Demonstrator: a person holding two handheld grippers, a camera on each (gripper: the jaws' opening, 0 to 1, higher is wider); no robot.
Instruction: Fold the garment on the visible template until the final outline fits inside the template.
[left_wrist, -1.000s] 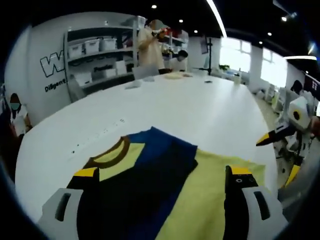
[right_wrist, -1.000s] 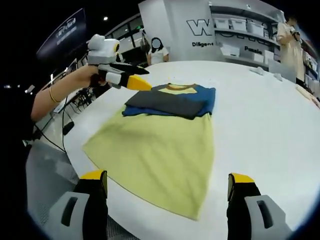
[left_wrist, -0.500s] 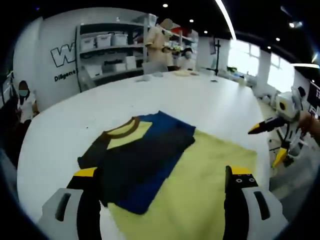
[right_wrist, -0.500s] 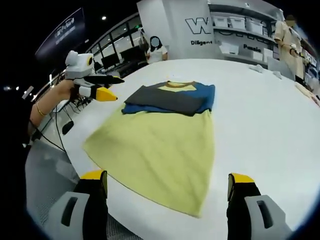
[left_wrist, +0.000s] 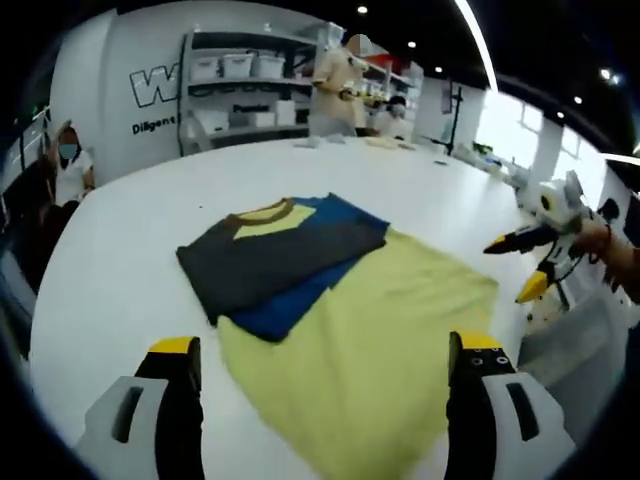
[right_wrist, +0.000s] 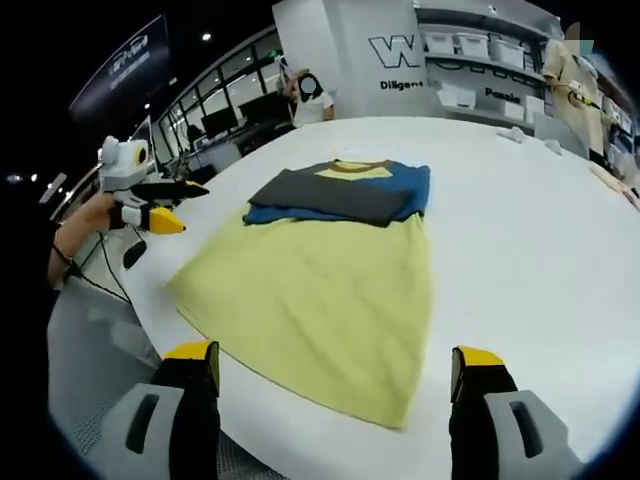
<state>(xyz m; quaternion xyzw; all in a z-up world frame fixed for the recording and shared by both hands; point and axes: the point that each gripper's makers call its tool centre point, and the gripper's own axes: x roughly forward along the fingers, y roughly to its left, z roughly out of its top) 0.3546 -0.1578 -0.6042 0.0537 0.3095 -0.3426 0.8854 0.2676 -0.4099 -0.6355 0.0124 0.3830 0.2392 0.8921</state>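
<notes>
Looks like a lab or office workspace: big white table (left_wrist: 120, 260), shelving (left_wrist: 250, 95) stacked with storage bins at 11 o'clock, company lettering on the wall (right_wrist: 395, 50), recessed ceiling lights, people standing around.

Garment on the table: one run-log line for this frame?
garment: flat on white table, sleeves folded across chest | left claw: open, off the table edge | right claw: open, clear of cloth | held: nothing

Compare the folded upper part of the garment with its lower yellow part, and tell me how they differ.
The folded upper part is dark grey and blue, with a brown collar; the lower yellow part is plain yellow. The upper part lies doubled in layers, grey over blue; the yellow part lies spread in a single layer. The upper part covers less of the table than the yellow part. Both lie flat on the white table, untouched by either gripper.
</notes>
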